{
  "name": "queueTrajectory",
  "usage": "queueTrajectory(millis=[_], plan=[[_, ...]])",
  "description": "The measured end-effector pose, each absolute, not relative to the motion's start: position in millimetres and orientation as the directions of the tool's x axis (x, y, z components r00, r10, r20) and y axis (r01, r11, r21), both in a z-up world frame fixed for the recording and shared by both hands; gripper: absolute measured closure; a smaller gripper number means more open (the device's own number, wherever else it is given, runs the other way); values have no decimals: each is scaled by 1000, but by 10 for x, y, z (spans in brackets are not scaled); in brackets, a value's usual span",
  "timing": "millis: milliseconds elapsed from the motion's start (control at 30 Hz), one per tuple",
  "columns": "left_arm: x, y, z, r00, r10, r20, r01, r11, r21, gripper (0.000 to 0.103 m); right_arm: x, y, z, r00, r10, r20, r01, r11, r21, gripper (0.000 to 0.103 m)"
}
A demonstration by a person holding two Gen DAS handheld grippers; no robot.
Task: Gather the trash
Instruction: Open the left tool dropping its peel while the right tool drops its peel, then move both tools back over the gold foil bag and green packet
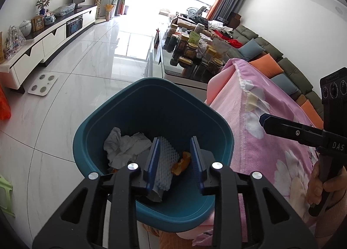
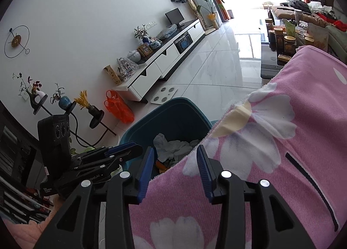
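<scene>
A teal trash bin [image 1: 151,82] stands on the floor beside a pink floral cloth. My left gripper [image 1: 175,140] hovers over the bin's mouth, open. A white foam net [image 1: 166,158] rests against its left pad, and a gap separates the net from the right pad. Crumpled white tissue [image 1: 123,147] and an orange peel [image 1: 182,162] lie inside the bin. My right gripper [image 2: 175,149] is open above the cloth's edge with nothing between its fingers. The right wrist view shows the bin [image 2: 173,101] and the left gripper [image 2: 123,149] just left of it.
The pink floral cloth [image 1: 271,140] covers a raised surface right of the bin. Behind it is a glass coffee table [image 1: 169,71] crowded with jars, then a sofa [image 1: 286,62] with cushions. A white scale [image 1: 43,85] and TV cabinet [image 1: 54,36] are left; an orange bag [image 2: 119,108] sits on the floor.
</scene>
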State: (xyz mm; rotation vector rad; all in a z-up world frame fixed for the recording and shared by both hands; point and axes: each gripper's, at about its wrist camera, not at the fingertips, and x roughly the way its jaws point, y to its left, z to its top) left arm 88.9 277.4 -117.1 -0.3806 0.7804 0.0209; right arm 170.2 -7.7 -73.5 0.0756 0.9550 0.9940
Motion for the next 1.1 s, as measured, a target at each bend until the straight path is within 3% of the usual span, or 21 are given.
queueTrajectory(millis=[233,367,733,1100], plan=[[772,2429,-886,770,-174,-614,-38,948,-316,46,1541,-559,-580,262,754,-602,-668,592,451,56],[746,2078,-745,781,-241,-576,69,950,-303,38,1467,-950,-533,323,741,-589,-635,631,446,54],[968,901,-684,685,-448,-575,336,894,-296,35,1235,-2290,-535,544,611,-575,-442,791,423,53],[1165,-277,-639,577,-565,-589,530,808,-256,35,1072,-3359,-594,691,447,-567,-238,882,406,53]])
